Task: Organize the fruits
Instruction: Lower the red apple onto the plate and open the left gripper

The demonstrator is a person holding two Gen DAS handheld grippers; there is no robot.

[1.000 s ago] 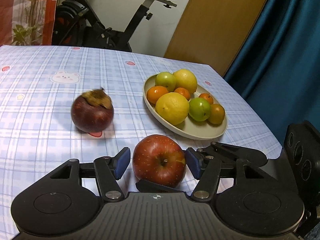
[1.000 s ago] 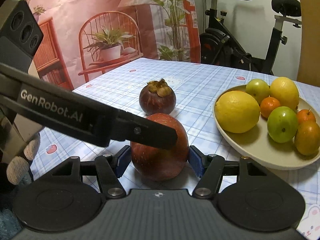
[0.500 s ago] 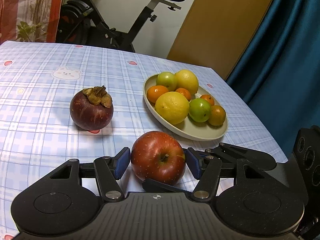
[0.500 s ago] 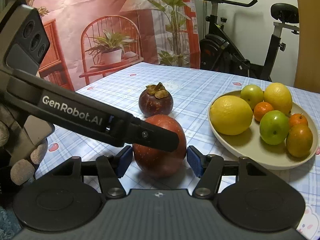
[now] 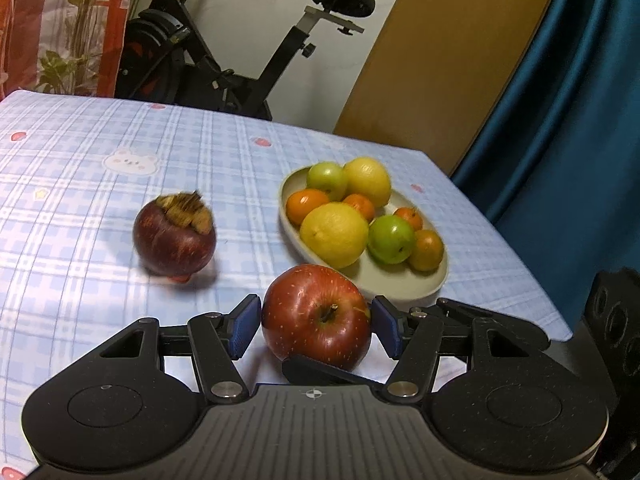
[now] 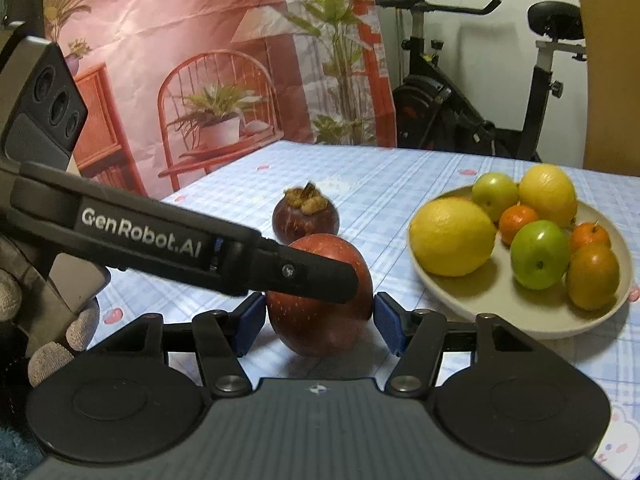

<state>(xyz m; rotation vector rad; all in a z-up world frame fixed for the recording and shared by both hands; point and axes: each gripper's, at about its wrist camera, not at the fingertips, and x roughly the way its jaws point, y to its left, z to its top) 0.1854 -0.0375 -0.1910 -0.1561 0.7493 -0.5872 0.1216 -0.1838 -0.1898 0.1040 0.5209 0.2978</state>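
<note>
Between both pairs of open fingers (image 5: 248,326) sits the red apple (image 5: 316,316), unheld, just beside the plate (image 5: 400,280).

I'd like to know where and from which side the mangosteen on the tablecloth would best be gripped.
Probably across the round body of the mangosteen, at its widest part below the dry calyx on top. Come in low and level from the near side: it sits upright, and the red apple and the plate stand apart from it, so both flanks are free.
</note>
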